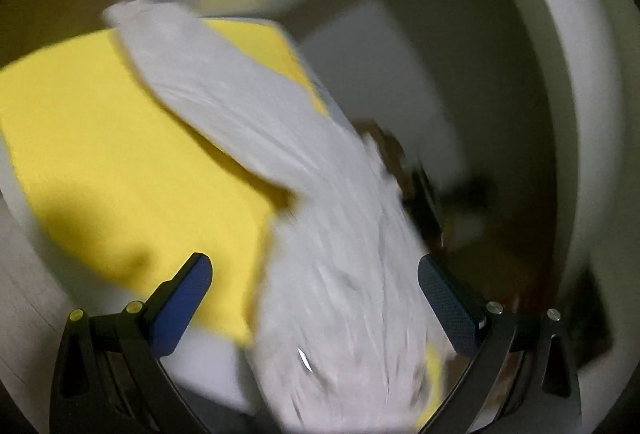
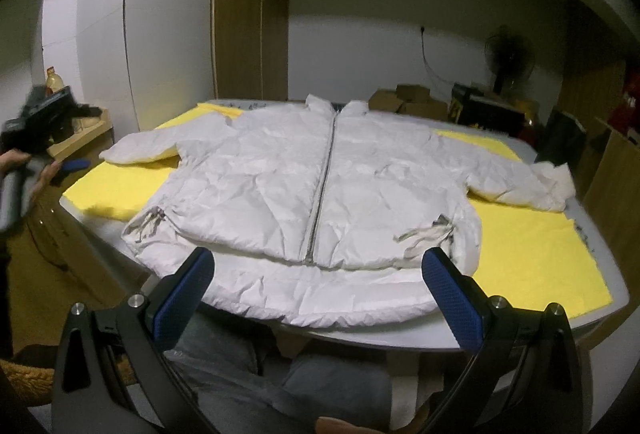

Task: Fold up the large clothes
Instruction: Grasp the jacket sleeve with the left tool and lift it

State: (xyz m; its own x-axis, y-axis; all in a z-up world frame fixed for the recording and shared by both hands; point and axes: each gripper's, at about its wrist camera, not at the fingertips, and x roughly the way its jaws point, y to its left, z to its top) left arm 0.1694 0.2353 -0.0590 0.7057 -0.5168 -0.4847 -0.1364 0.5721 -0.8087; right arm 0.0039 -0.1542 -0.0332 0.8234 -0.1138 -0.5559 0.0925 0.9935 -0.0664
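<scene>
One white puffer jacket lies spread front-up, zipped, just ahead of the right gripper, whose jaws stand wide apart and hold nothing; the jacket's hem sits between and just beyond its two blue pads. Two sleeves stretch out, one to each side of the jaws. Two drawstring ties show, one near each lower corner.

The left gripper is also spread wide and empty; in its blurred view one sleeve runs forward from between the jaws.

One yellow cloth covers a pale table under the jacket. Beyond the jaws stand a wooden wardrobe, several cardboard boxes and one fan against a white wall.
</scene>
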